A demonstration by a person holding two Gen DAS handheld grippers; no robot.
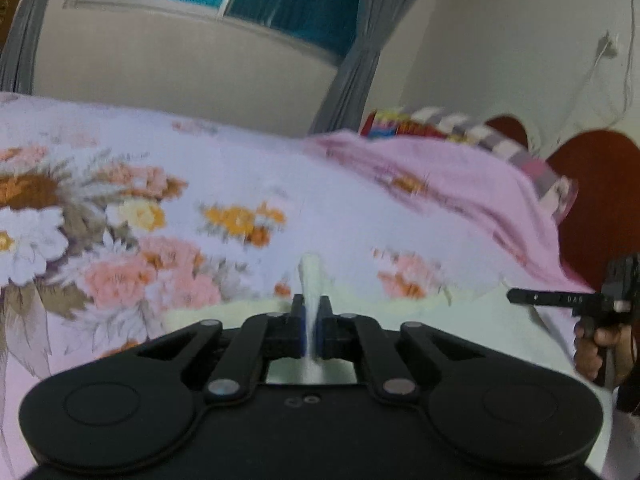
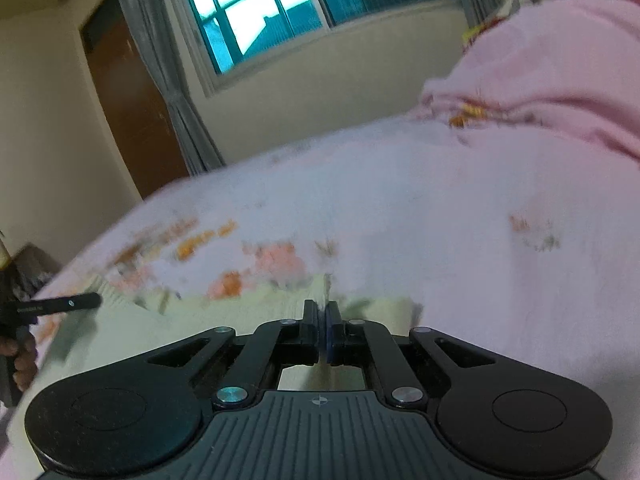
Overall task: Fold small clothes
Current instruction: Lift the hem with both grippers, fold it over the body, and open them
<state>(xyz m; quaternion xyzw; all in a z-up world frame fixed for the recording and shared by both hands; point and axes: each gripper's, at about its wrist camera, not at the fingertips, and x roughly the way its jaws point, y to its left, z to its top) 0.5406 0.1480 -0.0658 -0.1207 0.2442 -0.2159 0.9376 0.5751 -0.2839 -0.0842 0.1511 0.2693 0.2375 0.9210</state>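
A pale cream-green garment [image 1: 472,320] lies on the flowered bedsheet [image 1: 280,184]. My left gripper [image 1: 311,307] is shut on an edge of it; a pinched fold of cloth stands up between the fingers. The right gripper shows at the right edge of the left wrist view [image 1: 516,295]. In the right wrist view the same garment [image 2: 132,336] spreads under and left of my right gripper [image 2: 322,312], which is shut on its edge with a thin strip of cloth between the pads. The left gripper's finger [image 2: 60,304] shows at far left.
A pink blanket [image 1: 460,184] is bunched at the head of the bed, with patterned pillows [image 1: 480,136] and a dark red headboard [image 1: 600,200] behind. A window [image 2: 272,4], grey curtains [image 2: 168,80] and a brown door [image 2: 132,120] line the far wall.
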